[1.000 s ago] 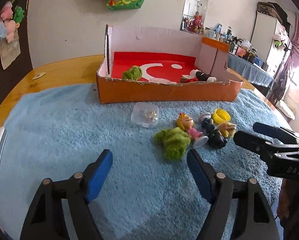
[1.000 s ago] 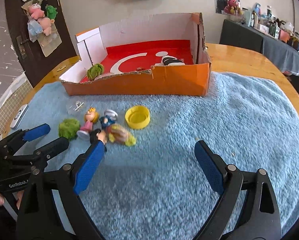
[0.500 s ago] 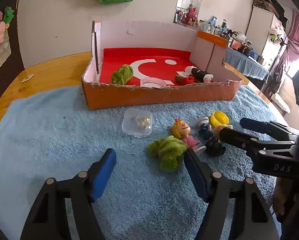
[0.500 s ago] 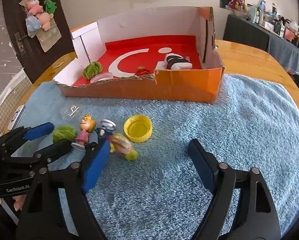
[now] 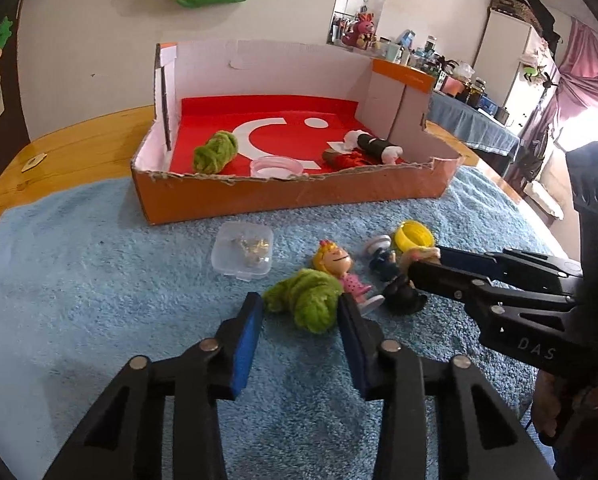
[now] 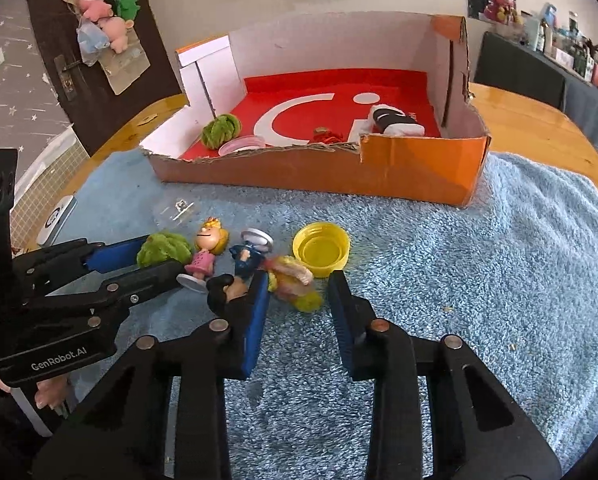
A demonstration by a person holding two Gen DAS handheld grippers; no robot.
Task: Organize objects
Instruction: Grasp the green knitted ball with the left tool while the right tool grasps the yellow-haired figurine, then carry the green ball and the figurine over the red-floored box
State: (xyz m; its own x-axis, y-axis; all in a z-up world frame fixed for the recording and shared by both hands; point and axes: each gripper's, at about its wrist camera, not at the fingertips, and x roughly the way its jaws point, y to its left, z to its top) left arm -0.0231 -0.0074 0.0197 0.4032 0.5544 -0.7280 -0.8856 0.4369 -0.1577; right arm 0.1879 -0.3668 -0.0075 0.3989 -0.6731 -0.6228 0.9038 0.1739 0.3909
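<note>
An orange cardboard box with a red floor stands at the back of the blue towel. In front of it lie a green fuzzy ball, a blonde doll in pink, a blue figure, a yellow-haired figure, a yellow cap and a clear plastic case. My left gripper is open with its fingers on either side of the green ball. My right gripper is open around the yellow-haired figure.
Inside the box lie another green ball, a clear lid, a red item and a black-and-white roll. A white device lies at the towel's left edge. The wooden table shows beyond the towel.
Both grippers have moved forward and down toward the toys and narrowed. The left now straddles the green ball, the right the yellow-haired figure.
</note>
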